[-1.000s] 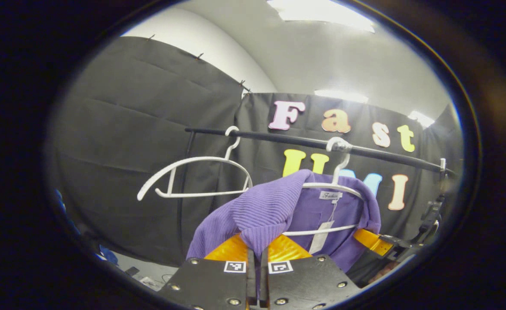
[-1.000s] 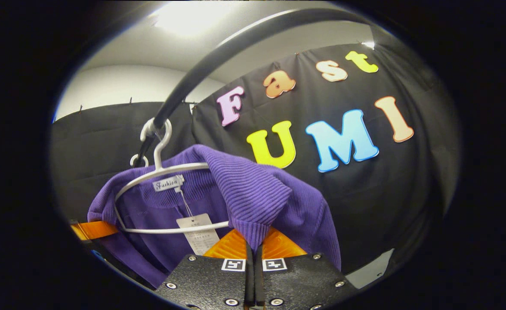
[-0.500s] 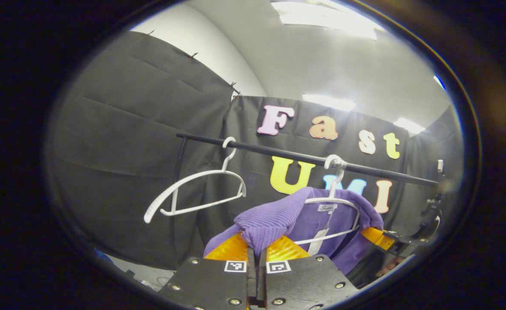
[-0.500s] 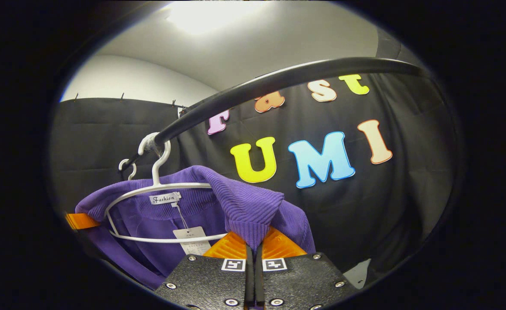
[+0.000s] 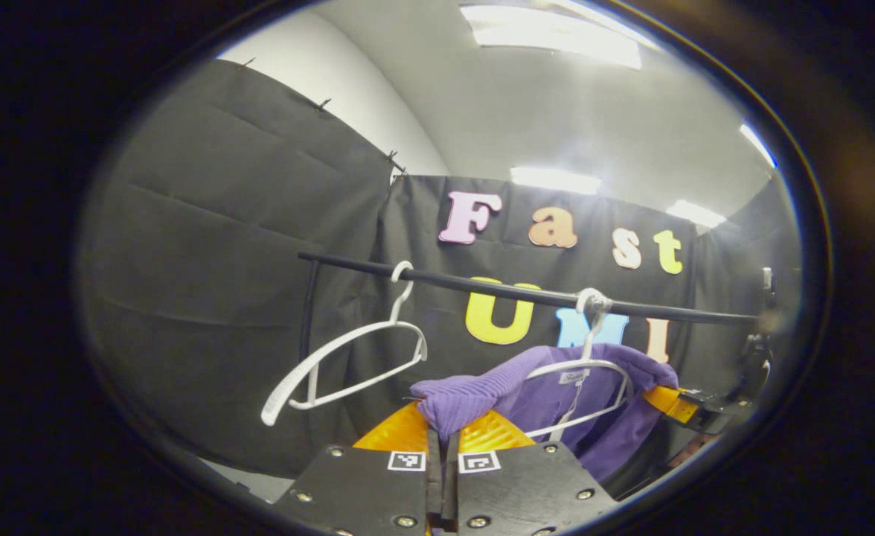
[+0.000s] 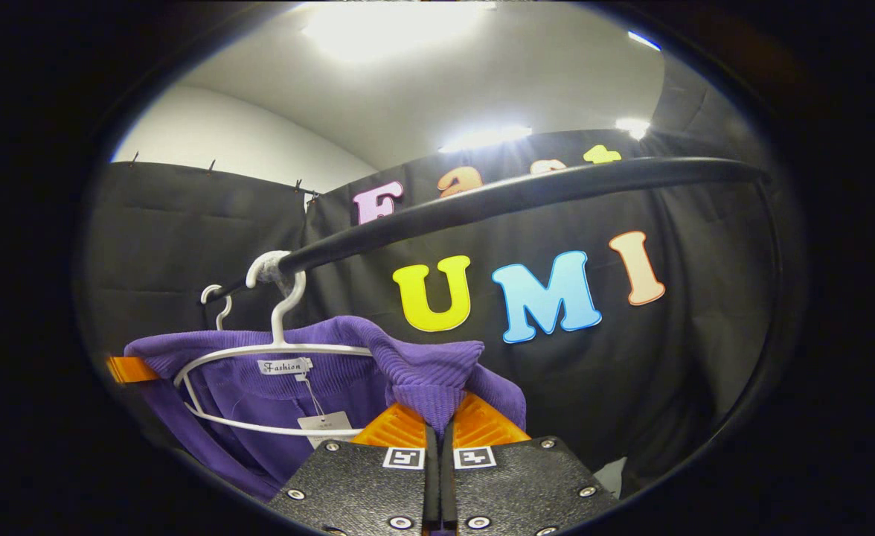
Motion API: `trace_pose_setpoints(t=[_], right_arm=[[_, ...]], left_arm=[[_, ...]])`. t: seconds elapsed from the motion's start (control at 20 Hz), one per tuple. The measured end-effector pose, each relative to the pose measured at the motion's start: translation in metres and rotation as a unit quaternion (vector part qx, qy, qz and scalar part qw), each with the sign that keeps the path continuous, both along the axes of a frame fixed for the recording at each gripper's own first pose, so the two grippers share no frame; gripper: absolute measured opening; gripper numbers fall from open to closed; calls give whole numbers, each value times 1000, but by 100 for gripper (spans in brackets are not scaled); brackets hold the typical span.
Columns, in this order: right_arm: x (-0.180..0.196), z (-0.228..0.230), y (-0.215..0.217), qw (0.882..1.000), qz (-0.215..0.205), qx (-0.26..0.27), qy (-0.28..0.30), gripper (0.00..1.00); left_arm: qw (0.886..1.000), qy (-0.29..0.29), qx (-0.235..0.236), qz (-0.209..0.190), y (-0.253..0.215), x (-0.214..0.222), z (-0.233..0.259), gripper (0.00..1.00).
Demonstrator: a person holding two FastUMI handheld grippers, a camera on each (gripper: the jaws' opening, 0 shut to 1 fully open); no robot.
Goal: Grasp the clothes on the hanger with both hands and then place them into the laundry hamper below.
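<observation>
Dropped lower in both views since a second ago: purple sweater (image 5: pixel 556 391) now sits further down the frame, rail (image 5: pixel 482 285) riding higher above it, shoulders pulled outward off the hanger ends. Purple sweater (image 6: pixel 318 387) at lower centre-left of the right gripper view, draped on white hanger (image 6: pixel 274 357), neck label and hang tag (image 6: pixel 324 423) visible inside the collar. Left shoulder fabric bunched into a ribbed fold at lower centre of the left gripper view, pinched by left gripper (image 5: pixel 444 435), fingers pressed together on the knit with no gap showing. Right shoulder fold same way at lower centre of the right gripper view, clamped in right gripper (image 6: pixel 437 435), fingers tight on the fabric. Right gripper (image 5: pixel 675 406) also seen at the right edge of the left gripper view, at the sweater's far shoulder; left gripper (image 6: pixel 129 368) seen at the left edge of the right gripper view, touching the other shoulder. White hanger (image 5: pixel 586 368) hooked on black rail, still inside the sweater, tilted. Second hanger (image 5: pixel 344 365), bare, on the same rail to the left of the sweater, swung at a slant; its hook (image 6: pixel 214 298) peeks behind in the right gripper view. Rail (image 6: pixel 527 193) arcs across upper centre. Ceiling lights (image 5: pixel 549 33) along the top. Hamper location cannot tell.
</observation>
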State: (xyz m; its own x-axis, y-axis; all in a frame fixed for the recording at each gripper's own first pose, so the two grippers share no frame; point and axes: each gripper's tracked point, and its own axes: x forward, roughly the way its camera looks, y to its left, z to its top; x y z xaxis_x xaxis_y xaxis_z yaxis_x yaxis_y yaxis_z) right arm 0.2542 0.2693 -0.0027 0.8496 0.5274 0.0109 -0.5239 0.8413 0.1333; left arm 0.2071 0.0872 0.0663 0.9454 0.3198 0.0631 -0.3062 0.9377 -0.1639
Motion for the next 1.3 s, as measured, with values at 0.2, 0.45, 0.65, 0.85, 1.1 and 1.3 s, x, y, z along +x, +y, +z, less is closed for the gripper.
trace_pose_setpoints(t=[0.2, 0.45, 0.65, 0.85, 1.1, 1.3], right_arm=[[-13, 14, 11, 1000, 0, -2, -13, 0], [-27, 18, 32, 1000, 1, -10, -17, 0], [-26, 18, 39, 1000, -8, -17, -19, 0], [-18, 20, 38, 999, -22, -21, -19, 0], [-6, 19, 29, 999, -31, -23, -28, 0], [8, 11, 10, 998, -44, -27, -33, 0]], left_arm=[[1000, -9, -3, 11, 35, -4, 7, 0], [1000, -1, -4, 11, 73, 1, -2, 1], [1000, 9, -20, 3, 91, 8, -28, 1], [999, 23, -30, -2, 88, 15, -63, 1], [998, 40, -46, -3, 74, 23, -94, 5], [998, 38, -45, -16, 49, 39, -102, 1]])
